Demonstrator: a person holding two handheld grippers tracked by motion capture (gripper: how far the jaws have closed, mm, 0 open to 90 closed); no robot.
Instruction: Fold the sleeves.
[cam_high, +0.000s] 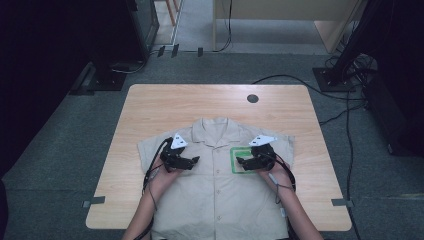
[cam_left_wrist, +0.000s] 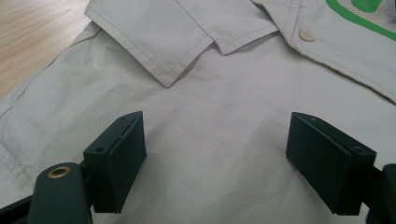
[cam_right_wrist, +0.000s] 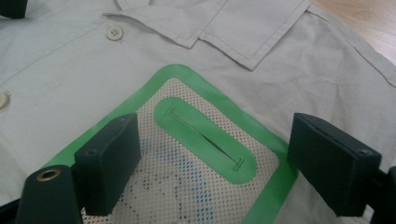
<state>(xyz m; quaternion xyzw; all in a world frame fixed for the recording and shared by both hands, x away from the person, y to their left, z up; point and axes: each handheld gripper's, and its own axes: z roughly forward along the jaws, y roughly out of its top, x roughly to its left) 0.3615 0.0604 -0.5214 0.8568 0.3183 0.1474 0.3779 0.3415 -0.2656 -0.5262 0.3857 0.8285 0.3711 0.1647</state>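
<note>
Jaws spread wide and holding nothing, the left gripper (cam_left_wrist: 215, 163) and right gripper (cam_right_wrist: 215, 163) hover over a beige short-sleeved button-up cotton shirt (cam_high: 215, 180) lying flat on a light wooden table (cam_high: 150, 110). Between the right gripper's jaws lies a green-bordered mesh chest pocket (cam_right_wrist: 205, 140); ahead of the left gripper's, plain fabric and the pointed collar (cam_left_wrist: 187, 42).

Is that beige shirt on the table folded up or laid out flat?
Laid out flat. The shirt lies face up on the table, both short sleeves spread sideways, front buttoned, collar open.
</note>
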